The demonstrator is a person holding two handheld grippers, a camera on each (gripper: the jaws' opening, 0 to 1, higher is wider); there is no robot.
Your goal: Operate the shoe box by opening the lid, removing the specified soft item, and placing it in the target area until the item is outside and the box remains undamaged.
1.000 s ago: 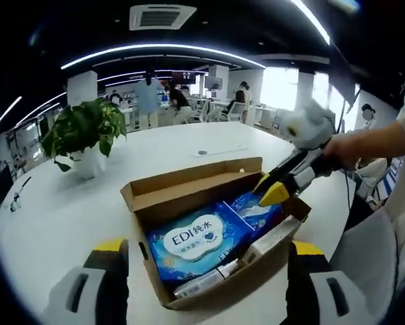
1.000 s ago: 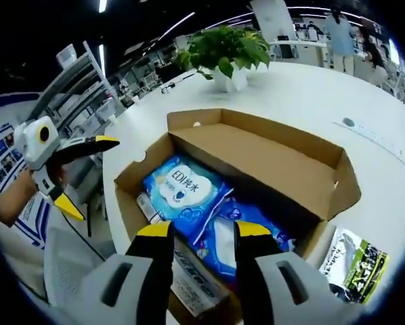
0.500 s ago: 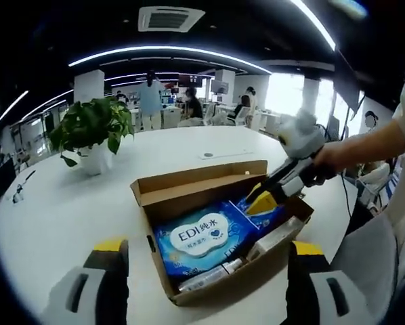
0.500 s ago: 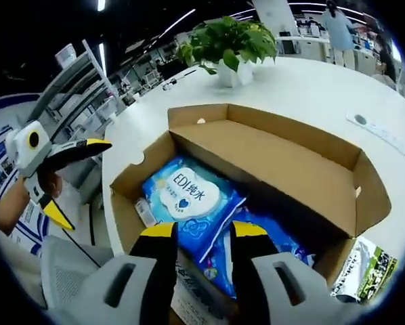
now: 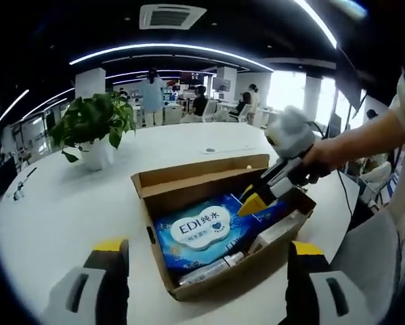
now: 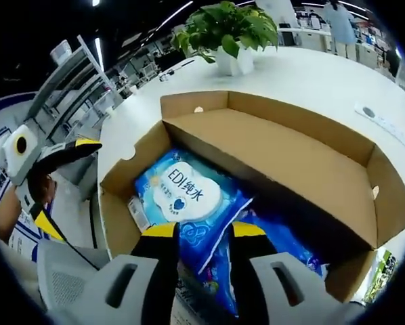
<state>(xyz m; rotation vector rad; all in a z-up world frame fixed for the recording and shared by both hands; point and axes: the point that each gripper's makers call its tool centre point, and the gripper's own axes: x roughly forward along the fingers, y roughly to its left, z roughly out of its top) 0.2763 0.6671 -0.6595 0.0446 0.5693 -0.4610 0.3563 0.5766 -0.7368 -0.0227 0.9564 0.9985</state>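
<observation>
With its jaws a little apart, the right gripper dips over the blue wipes pack lying inside the shoe box, whose lid already stands open, so lifting it out onto the white counter remains, while the left gripper waits wide open.
</observation>
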